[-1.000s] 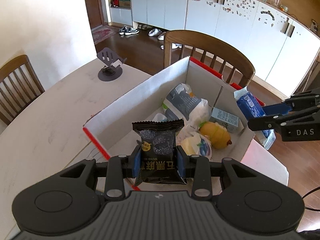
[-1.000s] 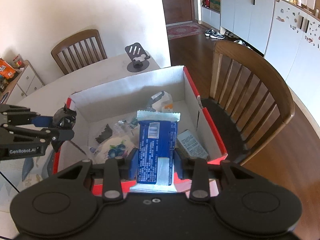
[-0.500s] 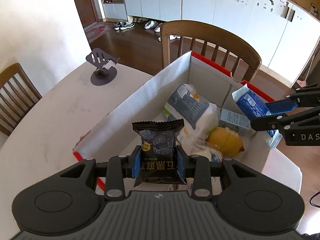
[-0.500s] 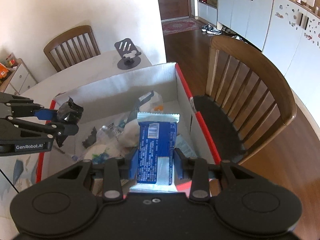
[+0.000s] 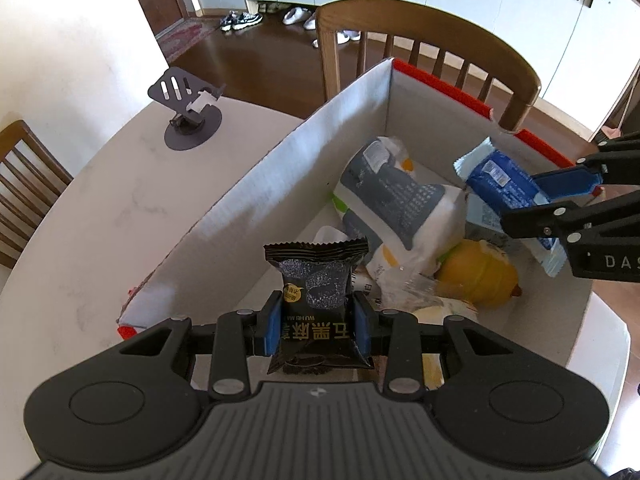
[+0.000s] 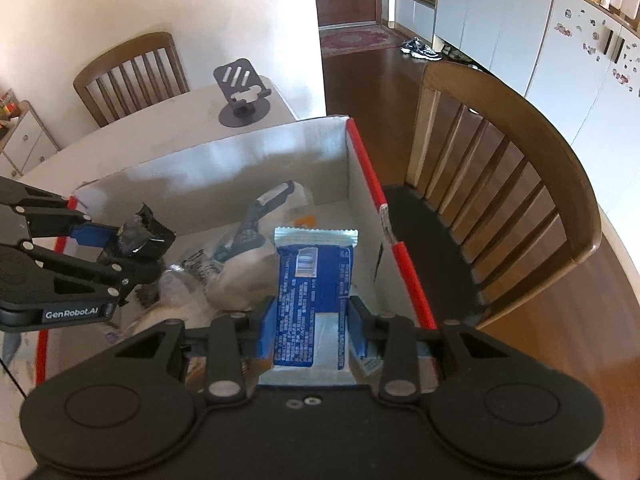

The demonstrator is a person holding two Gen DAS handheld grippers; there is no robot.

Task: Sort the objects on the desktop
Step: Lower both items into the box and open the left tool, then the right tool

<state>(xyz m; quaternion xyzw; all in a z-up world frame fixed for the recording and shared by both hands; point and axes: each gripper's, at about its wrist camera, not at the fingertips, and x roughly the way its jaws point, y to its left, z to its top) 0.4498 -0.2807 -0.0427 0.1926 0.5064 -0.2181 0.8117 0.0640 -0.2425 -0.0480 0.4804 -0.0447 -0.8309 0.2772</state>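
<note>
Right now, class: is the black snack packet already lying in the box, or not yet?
Not yet. The black snack packet is clamped in the left gripper, above the open box.

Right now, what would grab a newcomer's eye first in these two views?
Both tongs hover over the open cardboard box, each clamped on a snack: the left tongs grip a black packet, the right tongs a blue packet. Below them the box already holds a jumble of wrappers and a yellow lemon-shaped item.
</note>
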